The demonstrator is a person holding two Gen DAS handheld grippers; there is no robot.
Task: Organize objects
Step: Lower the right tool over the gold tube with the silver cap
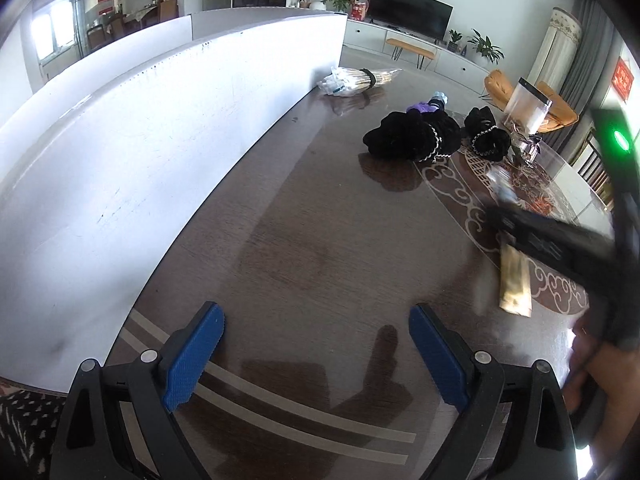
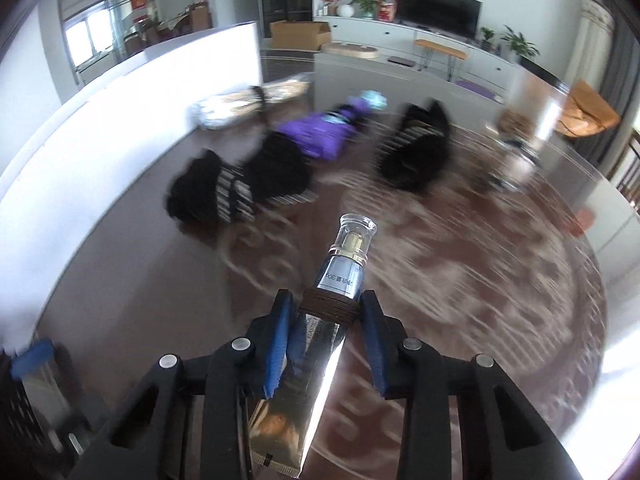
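while our right claw (image 2: 325, 312) pinches a gold and blue cosmetic tube (image 2: 320, 320) at its brown band, cap pointing forward above the counter (image 2: 460, 280), our left claw (image 1: 316, 354) hangs spread wide over bare dark wood with nothing between its blue pads (image 1: 192, 356). farther back on the counter lie two black velvet pouches (image 1: 412, 136), a purple bundle (image 2: 320, 136) and a clear wrapped bundle (image 1: 356, 80) beside the white partition (image 1: 140, 140).

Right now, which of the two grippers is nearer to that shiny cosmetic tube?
Right. The right gripper has its jaws shut on the cosmetic tube; the left gripper hangs open over bare table, well apart.
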